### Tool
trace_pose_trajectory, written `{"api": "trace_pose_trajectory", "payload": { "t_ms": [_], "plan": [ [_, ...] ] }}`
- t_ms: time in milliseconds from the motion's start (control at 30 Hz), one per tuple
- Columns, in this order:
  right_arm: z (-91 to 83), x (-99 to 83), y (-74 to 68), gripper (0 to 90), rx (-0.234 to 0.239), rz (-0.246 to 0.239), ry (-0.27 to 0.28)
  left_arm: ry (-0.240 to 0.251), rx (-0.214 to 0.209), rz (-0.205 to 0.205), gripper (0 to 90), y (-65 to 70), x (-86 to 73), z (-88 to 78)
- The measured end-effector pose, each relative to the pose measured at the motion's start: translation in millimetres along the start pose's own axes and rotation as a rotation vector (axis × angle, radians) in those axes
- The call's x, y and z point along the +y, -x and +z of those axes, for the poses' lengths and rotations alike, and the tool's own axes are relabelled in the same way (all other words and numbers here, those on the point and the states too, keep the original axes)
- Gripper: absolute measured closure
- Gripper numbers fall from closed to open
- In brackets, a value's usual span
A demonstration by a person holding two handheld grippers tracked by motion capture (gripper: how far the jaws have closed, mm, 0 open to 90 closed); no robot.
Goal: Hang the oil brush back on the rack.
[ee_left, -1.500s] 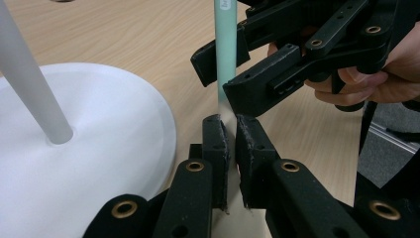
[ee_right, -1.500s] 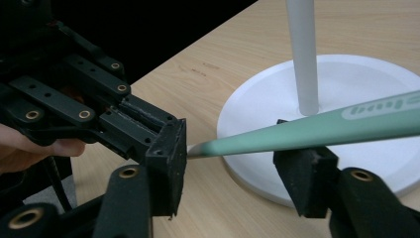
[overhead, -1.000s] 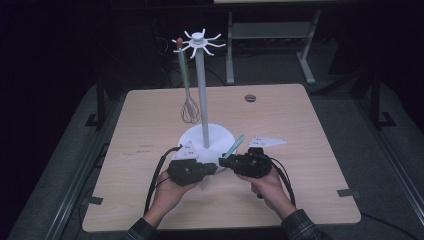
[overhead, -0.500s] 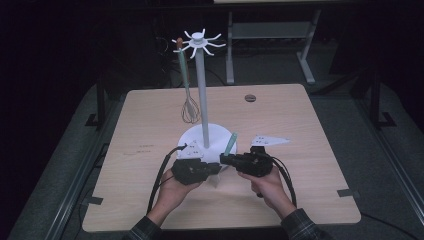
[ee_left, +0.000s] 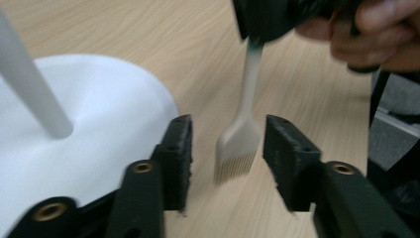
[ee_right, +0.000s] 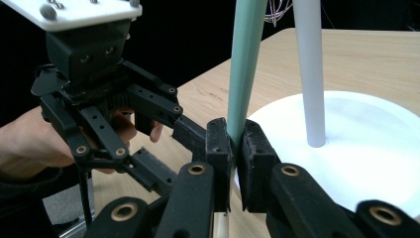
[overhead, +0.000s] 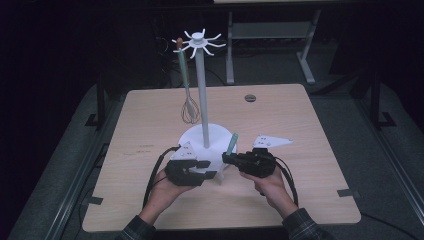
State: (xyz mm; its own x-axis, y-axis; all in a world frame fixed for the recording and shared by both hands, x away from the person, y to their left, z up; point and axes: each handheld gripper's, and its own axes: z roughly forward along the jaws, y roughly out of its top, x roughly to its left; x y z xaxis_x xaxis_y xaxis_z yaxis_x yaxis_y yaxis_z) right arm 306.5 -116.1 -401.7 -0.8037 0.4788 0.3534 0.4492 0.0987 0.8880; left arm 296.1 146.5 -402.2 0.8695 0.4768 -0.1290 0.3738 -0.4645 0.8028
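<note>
Two grippers work one utensil at the near edge of the counter (overhead: pixel 150 120). My right gripper (ee_right: pixel 236 148) has its fingers clamped on the mint-green handle of the basting brush (ee_right: pixel 245 64), low on the shaft, handle tilted up and away toward the stand's pole (ee_right: pixel 309 69). My left gripper (ee_left: pixel 228 144) has just been opening its fingers; they stand apart with the pale bristle head (ee_left: pixel 240 146) between them, not touched by either pad as far as I can tell.

From above, the brush (overhead: pixel 231 143) sits just right of the white stand base (overhead: pixel 197 137), between the two hands. The whisk (overhead: pixel 187 95) already hangs from a hook at the stand's top, on the far left.

Judgement: brush is light, handle stiff and smooth, likely slick plastic or silicone; the head is soft and will flex, so a poor place to hold. Best grip stays on the handle, mid-shaft, leaving the top end free for a hook.
</note>
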Motion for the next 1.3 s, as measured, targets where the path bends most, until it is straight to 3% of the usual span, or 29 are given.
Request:
{"api": "trace_pose_trajectory", "payload": {
  "t_ms": [100,233,467,633,900,1300],
  "plan": [
    [-0.7,0.4,0.3,84.7,0.001,-0.003,-0.005,-0.031,0.020,0.012,46.2,-3.2,-10.6,-5.2],
    [-2.5,1.3,2.3,84.8,0.025,0.015,-0.008,-0.059,0.029,-0.023,36.8,-10.8,-25.6,-11.1],
    [-4.5,7.8,1.9,84.8,0.055,-0.008,-0.015,-0.108,0.045,-0.026,18.0,-21.7,-50.2,-23.1],
    [-4.0,15.1,0.4,84.8,0.062,-0.023,-0.018,-0.113,0.074,-0.055,16.6,-25.3,-62.2,-29.8],
    [-0.1,33.0,-3.5,84.8,0.076,-0.059,-0.038,-0.143,0.111,-0.031,16.7,-25.1,-75.7,-38.8],
    [4.5,74.2,-10.9,84.8,0.118,-0.112,-0.048,-0.141,0.110,-0.036,17.1,-23.9,-81.0,-44.1]
  ]
}}
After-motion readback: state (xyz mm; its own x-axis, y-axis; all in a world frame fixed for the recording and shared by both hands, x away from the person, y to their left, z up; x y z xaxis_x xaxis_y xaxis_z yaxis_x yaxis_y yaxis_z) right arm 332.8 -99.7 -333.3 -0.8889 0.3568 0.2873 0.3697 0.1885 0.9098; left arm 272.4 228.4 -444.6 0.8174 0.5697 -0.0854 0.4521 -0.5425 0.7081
